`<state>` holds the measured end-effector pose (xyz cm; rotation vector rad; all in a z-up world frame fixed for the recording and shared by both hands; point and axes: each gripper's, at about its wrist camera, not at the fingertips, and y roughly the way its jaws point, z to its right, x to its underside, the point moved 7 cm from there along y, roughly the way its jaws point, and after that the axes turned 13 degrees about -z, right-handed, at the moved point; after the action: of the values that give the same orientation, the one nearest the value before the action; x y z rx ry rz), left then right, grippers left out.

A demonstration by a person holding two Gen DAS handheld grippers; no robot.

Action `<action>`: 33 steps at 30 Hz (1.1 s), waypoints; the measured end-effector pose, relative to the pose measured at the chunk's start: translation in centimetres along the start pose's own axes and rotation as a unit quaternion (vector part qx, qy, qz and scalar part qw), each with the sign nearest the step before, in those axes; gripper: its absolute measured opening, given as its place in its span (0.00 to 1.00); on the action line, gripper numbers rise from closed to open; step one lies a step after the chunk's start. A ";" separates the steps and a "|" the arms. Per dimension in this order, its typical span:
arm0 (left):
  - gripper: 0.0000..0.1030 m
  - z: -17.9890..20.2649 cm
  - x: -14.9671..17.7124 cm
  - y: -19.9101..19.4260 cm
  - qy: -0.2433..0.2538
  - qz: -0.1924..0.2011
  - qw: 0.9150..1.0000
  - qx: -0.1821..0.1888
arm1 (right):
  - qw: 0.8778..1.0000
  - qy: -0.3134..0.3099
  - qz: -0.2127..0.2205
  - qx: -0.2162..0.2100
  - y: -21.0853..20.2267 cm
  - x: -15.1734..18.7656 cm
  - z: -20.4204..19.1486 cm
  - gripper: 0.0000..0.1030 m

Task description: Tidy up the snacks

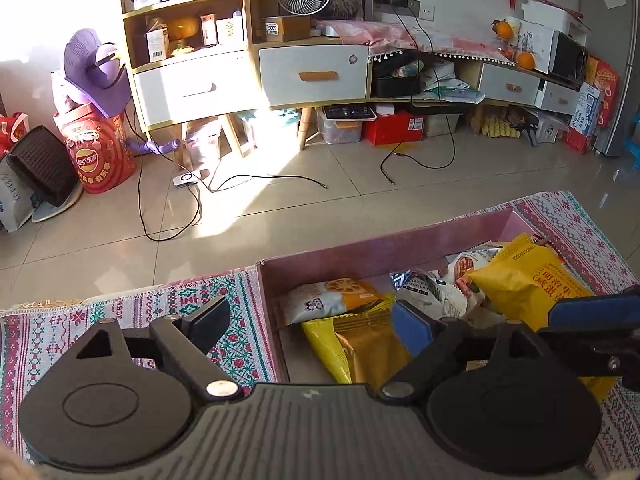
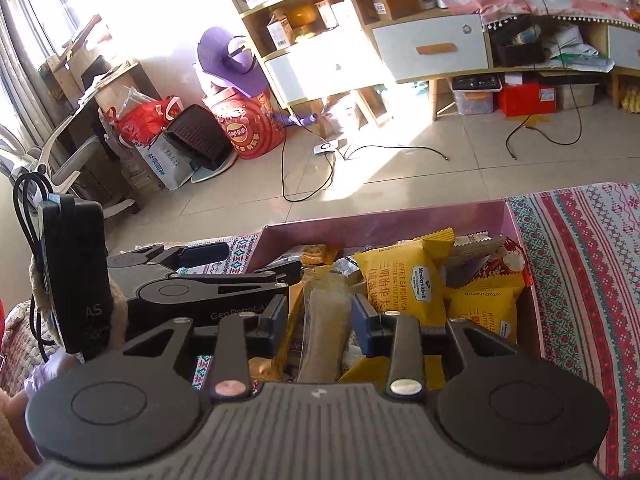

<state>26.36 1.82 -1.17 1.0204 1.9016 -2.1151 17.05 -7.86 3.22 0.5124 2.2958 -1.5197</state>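
While a long pale snack bar (image 2: 322,332) in a clear wrapper stands nearly upright between the blue pads of the right gripper (image 2: 320,320), its jaws are drawn narrow around it, apparently pinching it so it can be set in place among the other snacks. It sits over the near edge of the pink box (image 2: 384,222), which rests on a patterned cloth (image 2: 580,260) covering the desk. Packed around it are yellow waffle sandwich packs (image 2: 404,280), piled toward the right side of the box, probably grouped by kind. From the left wrist view, a lotus-root snack pack (image 1: 332,298) and a gold-and-yellow packet (image 1: 360,348) lie flat at the box's left end, leaving bare floor between them and the wall. The left gripper (image 1: 312,320) hangs with jaws wide, holding nothing, one finger outside the box wall and one inside, likely waiting to steady or receive. Beyond lies tiled floor (image 1: 280,216) with cables.
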 end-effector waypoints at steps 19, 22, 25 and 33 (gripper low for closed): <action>0.97 -0.5 5.6 -5.4 -0.081 -0.033 0.996 -0.027 | 0.999 -0.040 0.015 0.032 -4.5 3.2 0.2 0.71; 0.99 -0.4 6.9 -6.4 -0.091 -0.039 0.994 -0.039 | 0.997 -0.053 0.015 0.045 -5.1 4.0 0.2 0.77; 1.00 0.1 8.1 -7.6 -0.099 -0.042 0.993 -0.044 | 0.996 -0.064 0.018 0.055 -5.7 5.1 0.3 0.85; 1.00 2.5 11.2 -11.3 -0.113 -0.039 0.991 -0.061 | 0.991 -0.078 0.024 0.103 -6.5 7.0 0.6 0.95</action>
<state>11.07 5.63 2.15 0.6612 1.9573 -2.0259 7.82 -10.00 4.97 0.4801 2.0079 -1.7184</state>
